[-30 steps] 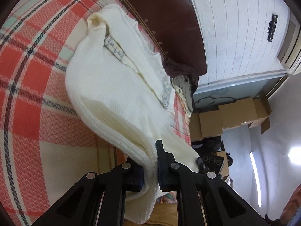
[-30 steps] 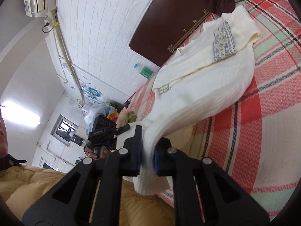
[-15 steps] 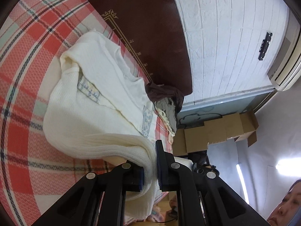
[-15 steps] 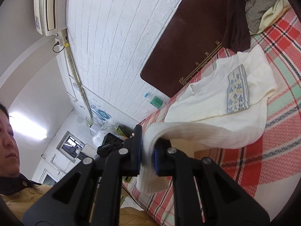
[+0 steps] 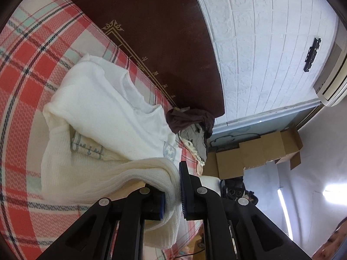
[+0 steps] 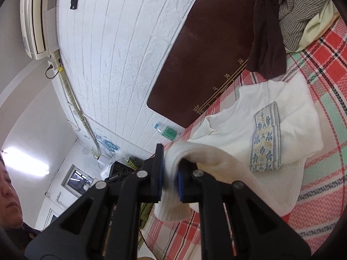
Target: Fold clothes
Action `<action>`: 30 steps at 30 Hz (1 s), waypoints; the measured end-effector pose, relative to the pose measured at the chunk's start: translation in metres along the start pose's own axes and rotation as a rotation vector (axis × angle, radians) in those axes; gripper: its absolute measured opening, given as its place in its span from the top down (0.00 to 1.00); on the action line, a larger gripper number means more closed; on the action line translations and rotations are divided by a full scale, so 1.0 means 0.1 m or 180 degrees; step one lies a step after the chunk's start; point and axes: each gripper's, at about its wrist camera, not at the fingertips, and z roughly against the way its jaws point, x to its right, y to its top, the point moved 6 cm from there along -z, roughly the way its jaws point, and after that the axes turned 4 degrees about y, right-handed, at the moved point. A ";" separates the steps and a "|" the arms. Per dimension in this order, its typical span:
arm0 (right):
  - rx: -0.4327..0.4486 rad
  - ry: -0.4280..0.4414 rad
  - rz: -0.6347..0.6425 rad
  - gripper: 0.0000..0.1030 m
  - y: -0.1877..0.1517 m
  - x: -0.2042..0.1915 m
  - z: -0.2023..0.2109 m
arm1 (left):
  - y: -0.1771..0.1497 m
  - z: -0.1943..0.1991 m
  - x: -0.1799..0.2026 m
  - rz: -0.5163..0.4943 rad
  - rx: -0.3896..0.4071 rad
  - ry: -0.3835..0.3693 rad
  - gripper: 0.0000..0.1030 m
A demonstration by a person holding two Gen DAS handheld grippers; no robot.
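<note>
Left gripper [image 5: 172, 191], right gripper [image 6: 169, 181]: jaws clamped on hem of cream sweater [image 5: 97, 117]. Hem now carried farther toward the brown headboard [image 5: 162, 43], doubling the sweater over itself on the plaid bed [image 5: 26, 65].

One cream sweater [image 5: 104, 108], two grippers, one clothes pile [image 6: 288, 21], one bottle [image 6: 167, 131].

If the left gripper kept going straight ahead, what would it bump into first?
Probably the rest of the cream sweater it already pinches; the left gripper points over the hem toward the folded body on the bed. Depth is hard to judge.
</note>
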 end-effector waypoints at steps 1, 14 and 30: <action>0.0000 -0.0029 -0.0016 0.87 0.04 0.04 -0.02 | 0.04 -0.02 -0.01 -0.0008 -0.0003 0.0031 0.92; -0.0027 -0.0385 -0.0326 0.87 0.40 0.61 -0.28 | 0.46 -0.38 -0.18 0.0067 -0.0103 0.0382 0.85; -0.0099 -0.0743 -0.0823 0.85 0.69 1.21 -0.45 | 0.93 -0.65 -0.47 0.0674 -0.0232 0.0313 0.60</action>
